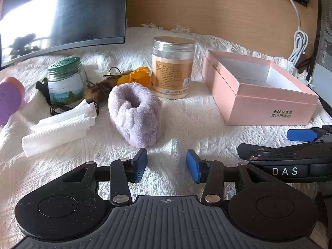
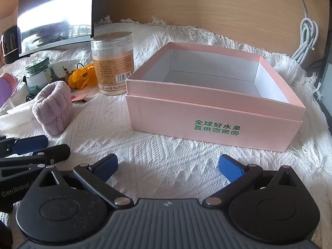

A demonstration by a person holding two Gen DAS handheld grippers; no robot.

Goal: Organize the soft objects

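White woven cloth [image 1: 186, 120] before wooden wall [image 1: 217, 10]

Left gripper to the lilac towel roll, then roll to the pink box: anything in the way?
Nothing visible. The left gripper is open with only bare white cloth between it and the lilac towel roll. Bare cloth also runs from the roll to the pink box, whose top is open.

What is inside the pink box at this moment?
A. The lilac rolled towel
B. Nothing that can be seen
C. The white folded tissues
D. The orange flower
B: the right wrist view looks into the pink box and shows only its bare white walls and floor, while the lilac rolled towel, the orange flower and the white folded tissues all lie on the white cloth outside it.
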